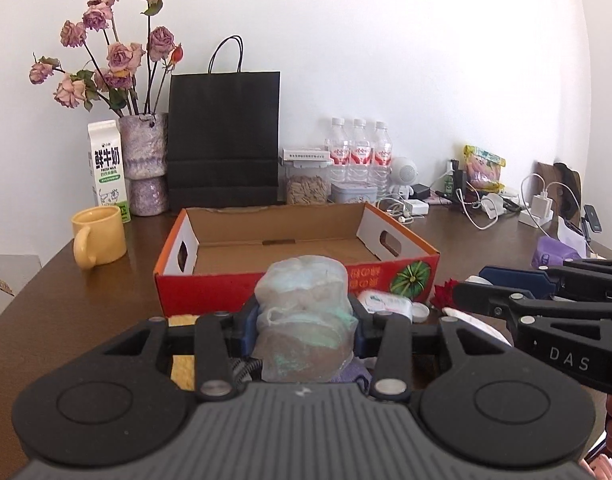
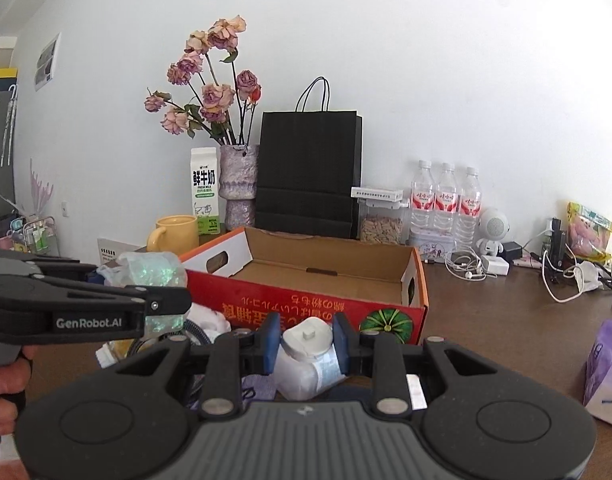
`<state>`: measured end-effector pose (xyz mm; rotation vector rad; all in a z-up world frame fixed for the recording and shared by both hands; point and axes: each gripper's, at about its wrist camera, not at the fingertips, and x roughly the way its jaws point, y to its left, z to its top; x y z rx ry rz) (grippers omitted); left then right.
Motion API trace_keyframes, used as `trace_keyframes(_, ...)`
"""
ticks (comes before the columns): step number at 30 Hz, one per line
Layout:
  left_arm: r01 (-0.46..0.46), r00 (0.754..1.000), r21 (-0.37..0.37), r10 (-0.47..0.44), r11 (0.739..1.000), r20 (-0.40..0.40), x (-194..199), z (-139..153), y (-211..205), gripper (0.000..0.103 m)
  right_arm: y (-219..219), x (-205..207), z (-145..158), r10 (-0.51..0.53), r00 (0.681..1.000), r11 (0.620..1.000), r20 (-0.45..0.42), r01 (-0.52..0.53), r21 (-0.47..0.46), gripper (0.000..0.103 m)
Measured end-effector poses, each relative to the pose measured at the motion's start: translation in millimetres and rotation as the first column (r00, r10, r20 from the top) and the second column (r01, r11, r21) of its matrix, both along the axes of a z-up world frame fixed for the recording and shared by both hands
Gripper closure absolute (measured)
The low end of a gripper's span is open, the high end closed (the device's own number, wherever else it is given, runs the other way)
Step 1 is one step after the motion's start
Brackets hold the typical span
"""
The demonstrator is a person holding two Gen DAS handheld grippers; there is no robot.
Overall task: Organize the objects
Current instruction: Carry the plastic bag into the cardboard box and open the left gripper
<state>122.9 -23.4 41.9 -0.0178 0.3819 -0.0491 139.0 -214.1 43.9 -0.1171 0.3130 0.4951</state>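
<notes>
My left gripper [image 1: 304, 330] is shut on a crumpled translucent plastic bag [image 1: 306, 316] with green tints, held just in front of the red cardboard box [image 1: 210, 292]. The bag also shows in the right wrist view [image 2: 152, 272]. My right gripper [image 2: 306, 344] is shut on a white plastic bottle [image 2: 307, 360] with a flip cap, in front of the box [image 2: 306, 308]. The box is open and looks empty inside. The right gripper shows in the left wrist view [image 1: 477, 284] to the right of the bag.
Behind the box stand a yellow mug [image 1: 100, 236], a milk carton [image 1: 108, 168], a vase of dried roses [image 1: 144, 160], a black paper bag [image 1: 224, 140], three water bottles [image 1: 359, 156]. Cables and chargers [image 1: 485, 204] lie at the right. A purple tissue pack [image 2: 607, 372] is near right. Small items [image 1: 389, 304] lie before the box.
</notes>
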Motion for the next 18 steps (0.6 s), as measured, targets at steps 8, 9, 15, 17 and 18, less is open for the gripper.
trace_keyframes(8,-0.080,0.997,0.023,0.080,0.997,0.010,61.4,25.8,3.4,0.060,18.2,62.7,25.5,-0.019,1.000,1.000,0.006,0.019,0.008,0.076)
trace_keyframes(9,-0.089,0.996,0.022,0.089,0.996,0.001,70.0,27.2,4.0,0.060,21.1,73.8,26.8,-0.023,1.000,1.000,-0.006,0.023,0.009,0.076)
trace_keyframes(15,-0.123,0.990,0.036,0.125,0.992,-0.063,117.5,25.3,4.4,0.059,37.4,126.8,27.9,-0.039,0.997,0.999,-0.061,0.041,0.023,0.076)
trace_keyframes(17,-0.134,0.988,0.046,0.137,0.990,-0.076,130.3,24.4,4.0,0.059,43.0,140.0,26.6,-0.042,0.996,0.999,-0.084,0.044,0.026,0.076)
trace_keyframes(18,-0.141,0.986,0.050,0.145,0.989,-0.085,135.7,23.5,3.5,0.059,46.3,146.5,24.7,-0.045,0.994,0.999,-0.097,0.047,0.021,0.076)
